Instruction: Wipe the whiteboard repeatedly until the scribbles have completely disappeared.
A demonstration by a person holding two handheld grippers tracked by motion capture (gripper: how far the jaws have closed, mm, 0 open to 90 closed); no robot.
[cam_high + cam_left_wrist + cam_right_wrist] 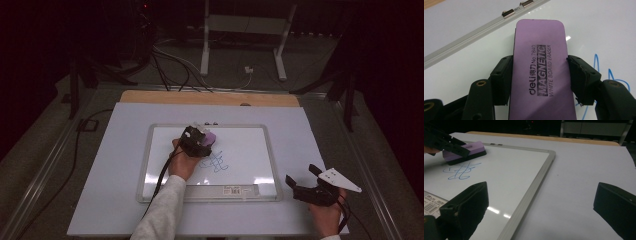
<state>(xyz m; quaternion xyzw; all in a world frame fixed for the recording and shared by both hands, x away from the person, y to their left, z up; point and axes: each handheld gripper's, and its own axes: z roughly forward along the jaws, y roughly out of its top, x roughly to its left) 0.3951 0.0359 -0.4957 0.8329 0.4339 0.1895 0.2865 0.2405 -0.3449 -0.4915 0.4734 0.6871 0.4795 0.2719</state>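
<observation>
Left gripper (540, 72) clamps purple eraser (540, 62), hiding part of blue scribble (609, 80).

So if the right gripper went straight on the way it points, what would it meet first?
Probably nothing: the right gripper, jaws open, points over the whiteboard's frame and bare table. Depth is unclear.

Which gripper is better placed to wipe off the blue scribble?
Left. The left gripper is shut on the eraser, right beside the scribble. The right gripper is open, off the whiteboard.
</observation>
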